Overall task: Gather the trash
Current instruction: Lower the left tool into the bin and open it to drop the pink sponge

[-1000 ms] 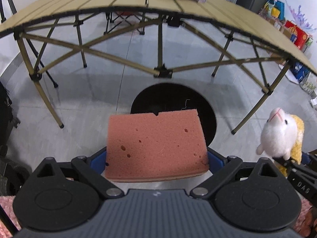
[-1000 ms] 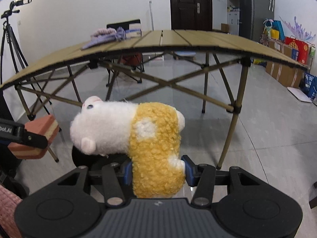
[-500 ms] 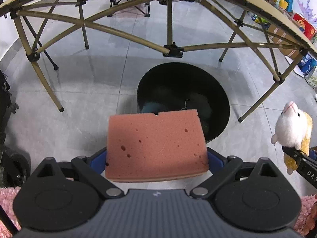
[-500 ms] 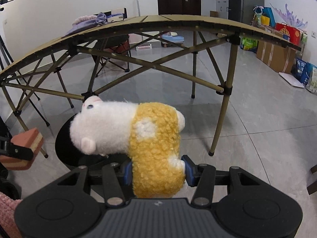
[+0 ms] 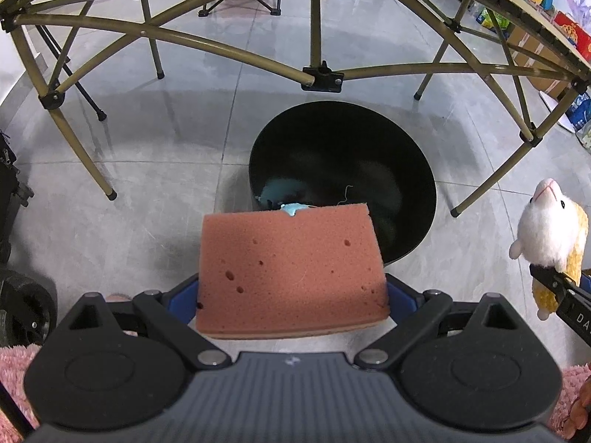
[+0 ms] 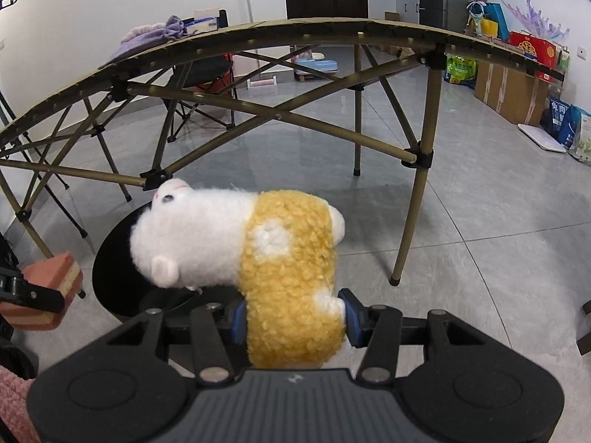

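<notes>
Left wrist view: left gripper (image 5: 291, 295) is clamped on the pink sponge (image 5: 290, 271), blue pads pressing its two sides.
Bin: black bin (image 5: 413, 170) stands on the floor under the folding table's front edge, open; something blue lies inside.
Sponge position: its far edge overlaps the bin's near rim in this view.
Change: bin fills more of the view than a second ago and the tabletop has slid out of frame, so the gripper has come down toward it.
Right wrist view: right gripper (image 6: 291, 317) is closed on the plush sheep (image 6: 258, 258) at its yellow body, white head pointing left toward the bin.
Change: bin rim (image 6: 107, 247) now shows clearly behind the head.
Meaning: both items appear close to release; neither is dropped yet.
</notes>
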The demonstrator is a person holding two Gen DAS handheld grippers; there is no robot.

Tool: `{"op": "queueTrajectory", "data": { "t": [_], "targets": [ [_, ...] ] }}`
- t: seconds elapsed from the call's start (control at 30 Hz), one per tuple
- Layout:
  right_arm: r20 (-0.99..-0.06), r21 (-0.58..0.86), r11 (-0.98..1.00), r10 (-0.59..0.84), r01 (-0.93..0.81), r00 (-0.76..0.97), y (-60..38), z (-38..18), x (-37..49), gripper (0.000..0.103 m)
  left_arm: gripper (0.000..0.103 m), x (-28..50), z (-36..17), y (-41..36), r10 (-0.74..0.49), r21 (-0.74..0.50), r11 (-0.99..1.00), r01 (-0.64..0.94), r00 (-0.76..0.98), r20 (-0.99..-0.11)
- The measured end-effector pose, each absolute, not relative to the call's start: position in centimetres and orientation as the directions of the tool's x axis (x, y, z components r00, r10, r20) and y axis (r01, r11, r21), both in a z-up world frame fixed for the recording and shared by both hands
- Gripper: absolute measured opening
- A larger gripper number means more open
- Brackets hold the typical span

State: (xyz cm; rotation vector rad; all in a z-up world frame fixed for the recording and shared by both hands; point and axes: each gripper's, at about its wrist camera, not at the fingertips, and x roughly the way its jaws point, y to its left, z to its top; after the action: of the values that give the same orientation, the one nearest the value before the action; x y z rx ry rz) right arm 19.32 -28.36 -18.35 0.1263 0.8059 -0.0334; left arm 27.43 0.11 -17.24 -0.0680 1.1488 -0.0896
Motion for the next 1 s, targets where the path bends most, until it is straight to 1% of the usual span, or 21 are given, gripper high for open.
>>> {"op": "queueTrajectory", "data": {
  "t": [0.53, 1.0],
  "targets": [
    [-0.726, 0.115, 0.990, 0.027, 0.083, 0.687, -28.4, -19.0, 22.5, 0.049, 0.098, 30.8, -17.8, -3.3, -0.066, -0.057, 0.998, 0.034, 0.401, -0.914],
    [-0.701, 0.141, 0.989, 0.063, 0.051, 0.711, -27.3, -20.0, 28.4, 0.049, 0.098, 34.5, -19.5, -5.1, -0.036, -0.035, 0.999, 0.009, 0.366, -0.930]
  ]
}}
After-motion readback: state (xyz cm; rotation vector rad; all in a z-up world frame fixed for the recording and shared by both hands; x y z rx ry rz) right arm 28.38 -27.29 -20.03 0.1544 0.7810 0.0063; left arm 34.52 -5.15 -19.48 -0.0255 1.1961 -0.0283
